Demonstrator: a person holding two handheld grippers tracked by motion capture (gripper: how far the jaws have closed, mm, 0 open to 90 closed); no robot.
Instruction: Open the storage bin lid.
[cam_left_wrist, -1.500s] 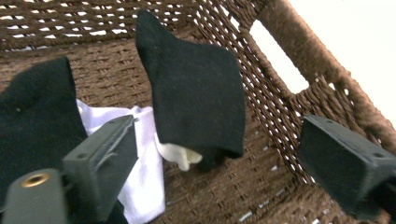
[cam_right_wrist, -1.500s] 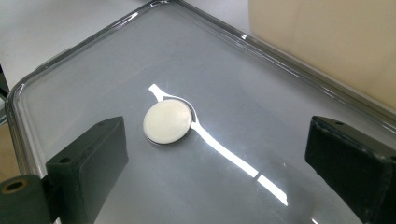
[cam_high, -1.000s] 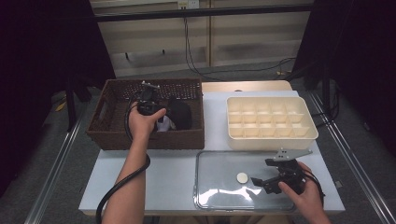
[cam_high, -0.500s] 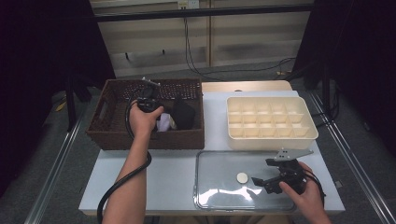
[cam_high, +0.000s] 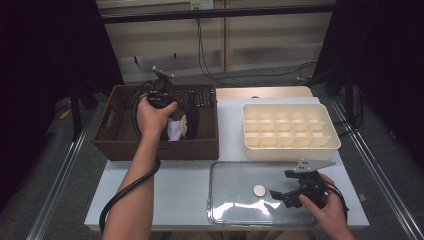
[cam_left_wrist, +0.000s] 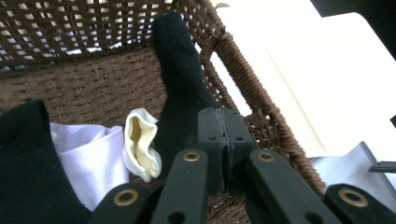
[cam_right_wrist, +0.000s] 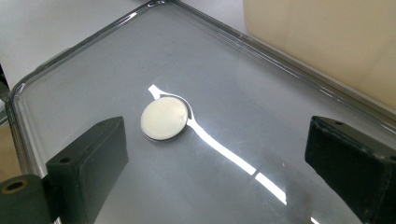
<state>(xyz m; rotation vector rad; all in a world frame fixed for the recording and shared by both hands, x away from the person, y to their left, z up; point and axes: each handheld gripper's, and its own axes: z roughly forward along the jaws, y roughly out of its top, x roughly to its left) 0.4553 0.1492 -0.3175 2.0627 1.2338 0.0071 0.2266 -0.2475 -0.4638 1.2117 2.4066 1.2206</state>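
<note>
My left gripper (cam_left_wrist: 224, 135) is shut, and a long black sock (cam_left_wrist: 180, 79) runs from its closed pads down into the brown wicker basket (cam_left_wrist: 261, 126). In the high view the left hand holds this gripper (cam_high: 174, 119) over the basket (cam_high: 150, 147), and the black sock (cam_high: 193, 120) hangs upright beside it. A rolled cream sock (cam_left_wrist: 140, 142) and a white cloth (cam_left_wrist: 93, 158) lie below. My right gripper (cam_right_wrist: 215, 154) stands open and low over a clear tray (cam_right_wrist: 280, 116), its jaws either side of a small white disc (cam_right_wrist: 164, 117).
A cream compartment box (cam_high: 290, 132) sits on the white table (cam_high: 175, 185) right of the basket, just behind the clear tray (cam_high: 235, 212). Another dark garment (cam_left_wrist: 28, 163) lies in the basket. Cables trail from both grippers. Metal rails run along both table sides.
The left hand has risen above the basket, and the black sock now stands taller beside it. The right hand and the disc have not moved.
</note>
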